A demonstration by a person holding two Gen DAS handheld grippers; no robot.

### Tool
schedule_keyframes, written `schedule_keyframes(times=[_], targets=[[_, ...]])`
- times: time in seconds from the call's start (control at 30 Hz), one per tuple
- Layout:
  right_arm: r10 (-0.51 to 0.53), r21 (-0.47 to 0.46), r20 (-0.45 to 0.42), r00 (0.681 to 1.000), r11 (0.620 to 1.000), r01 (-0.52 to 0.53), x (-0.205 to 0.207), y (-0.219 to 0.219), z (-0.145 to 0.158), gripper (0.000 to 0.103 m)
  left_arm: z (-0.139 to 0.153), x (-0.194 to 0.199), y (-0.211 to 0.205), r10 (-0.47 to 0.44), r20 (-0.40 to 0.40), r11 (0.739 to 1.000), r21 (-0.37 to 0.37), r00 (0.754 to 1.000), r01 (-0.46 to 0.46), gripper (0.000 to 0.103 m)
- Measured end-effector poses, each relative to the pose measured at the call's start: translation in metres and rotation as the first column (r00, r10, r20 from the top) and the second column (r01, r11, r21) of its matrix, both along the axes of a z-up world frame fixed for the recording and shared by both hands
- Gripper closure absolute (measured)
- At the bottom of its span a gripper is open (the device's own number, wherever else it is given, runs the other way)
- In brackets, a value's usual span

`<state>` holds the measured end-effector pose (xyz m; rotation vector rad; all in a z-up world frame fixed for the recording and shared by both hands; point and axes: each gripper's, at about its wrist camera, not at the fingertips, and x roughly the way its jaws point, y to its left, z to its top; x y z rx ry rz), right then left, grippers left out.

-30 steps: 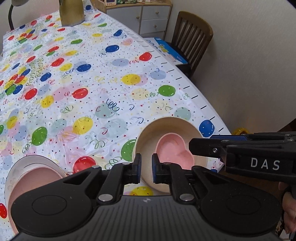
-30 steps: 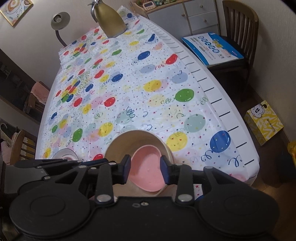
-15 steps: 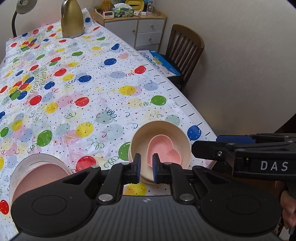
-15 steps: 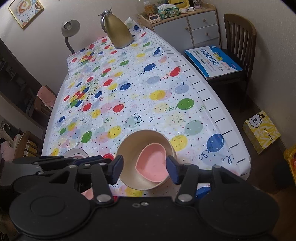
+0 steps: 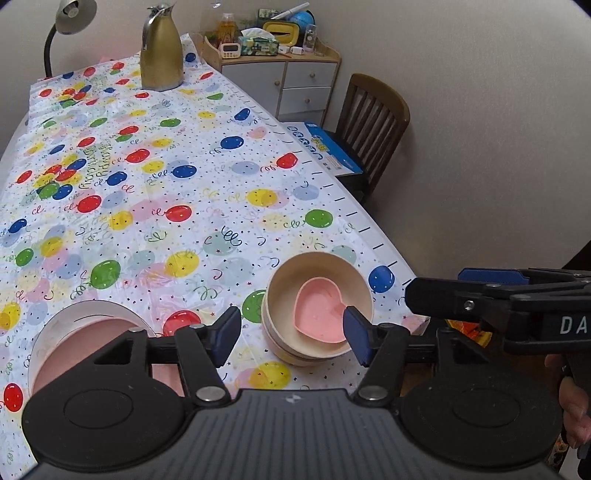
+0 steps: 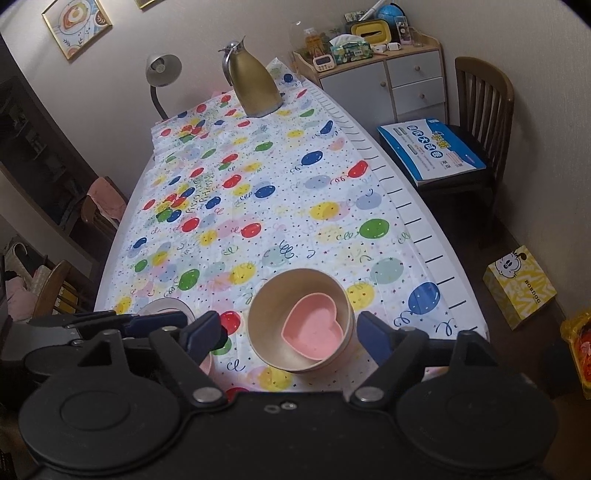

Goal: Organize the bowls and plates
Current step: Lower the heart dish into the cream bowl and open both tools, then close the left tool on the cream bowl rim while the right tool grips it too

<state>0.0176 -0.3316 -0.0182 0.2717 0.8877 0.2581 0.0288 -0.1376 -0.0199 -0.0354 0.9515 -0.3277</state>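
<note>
A pink heart-shaped bowl (image 5: pixel 318 314) lies inside stacked beige bowls (image 5: pixel 284 295) near the table's near right corner. My left gripper (image 5: pixel 291 339) hovers above and short of them. Its jaws are opening and its pads touch nothing. My right gripper (image 6: pixel 290 338) hangs over the same beige bowls (image 6: pixel 269 314) and pink heart bowl (image 6: pixel 312 332). Its jaws are also opening, wide and empty. A pink plate on a white plate (image 5: pixel 85 341) sits at the near left, partly hidden by my left gripper. The right gripper (image 5: pixel 461 295) reaches in from the right.
A gold jug (image 5: pixel 161 55) and a desk lamp (image 5: pixel 70 14) stand at the table's far end. Right of the table are a chair holding a blue box (image 6: pixel 430 151), a white cabinet (image 6: pixel 388 88) and a yellow carton (image 6: pixel 519 288) on the floor. The table's right edge runs close beside the bowls.
Both grippers rose and drew back from the bowls. The left jaws went from shut to open. The right jaws, which flanked the pink heart bowl, spread wide. The bowl stayed in the beige bowls.
</note>
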Motion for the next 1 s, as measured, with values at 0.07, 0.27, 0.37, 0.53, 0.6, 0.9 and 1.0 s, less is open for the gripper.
schedule_keyframes(times=[0.07,0.27,0.37,0.53,0.6,0.9,1.0], targets=[[0.001,0.005,0.012,1.000,1.000,-0.001,0.000,-0.002,0.002,0.016,0.000,0.001,0.000,0.010,0.000,1.000,-0.002,1.000,-0.010,0.042],[0.016,0.011,0.035,0.999,1.000,-0.016,0.004,-0.009,0.006,0.005,-0.002,0.007,0.002,0.077,0.004,0.997,-0.014,0.997,-0.077,0.027],[0.034,0.007,0.029,0.999,0.999,-0.034,0.012,-0.013,0.004,0.004,-0.004,0.011,0.000,0.107,-0.005,0.994,-0.016,0.994,-0.107,0.027],[0.059,0.006,0.002,0.998,0.998,-0.059,0.025,-0.021,-0.003,0.004,-0.009,0.014,-0.004,0.167,-0.022,0.986,-0.020,0.986,-0.168,0.027],[0.075,0.005,-0.014,0.997,0.997,-0.075,0.032,-0.024,-0.007,0.004,-0.012,0.016,-0.006,0.190,-0.029,0.982,-0.018,0.981,-0.191,0.027],[0.152,-0.001,-0.072,0.986,0.988,-0.152,0.063,-0.031,-0.027,0.004,-0.038,0.026,-0.019,0.285,-0.078,0.958,-0.003,0.955,-0.286,0.027],[0.156,-0.003,-0.113,0.981,0.987,-0.158,0.074,-0.033,-0.039,0.004,-0.050,0.030,-0.023,0.307,-0.102,0.951,0.005,0.946,-0.309,0.027]])
